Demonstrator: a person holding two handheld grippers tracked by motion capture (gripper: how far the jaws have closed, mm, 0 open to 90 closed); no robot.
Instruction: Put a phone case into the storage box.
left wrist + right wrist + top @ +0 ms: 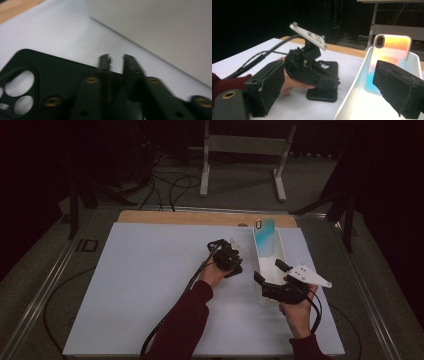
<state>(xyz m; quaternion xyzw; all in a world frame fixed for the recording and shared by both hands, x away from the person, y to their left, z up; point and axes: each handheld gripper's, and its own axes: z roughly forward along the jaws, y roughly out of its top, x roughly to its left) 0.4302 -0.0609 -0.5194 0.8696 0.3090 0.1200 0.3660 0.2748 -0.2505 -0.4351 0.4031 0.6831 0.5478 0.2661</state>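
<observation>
At the centre of the high view, a black phone case (234, 268) lies flat on the white counter (140, 290), just left of a long white tray (261, 296). In the left tool view the case fills the lower left, its camera cut-outs showing the counter through them. The left tool (231, 251) rests over it; its jaws stand nearly closed with a thin gap between their tips, and the case sits under them, but I cannot tell whether they pinch its edge. In the right tool view the same case (323, 93) lies low in the middle, under the left tool (329, 83). At the right of that view, a phone case with an iridescent back (393, 47) leans upright against the tray's far end. The right tool (270, 272) is released, jaws wide apart, straddling the tray's near left wall (352, 95).
</observation>
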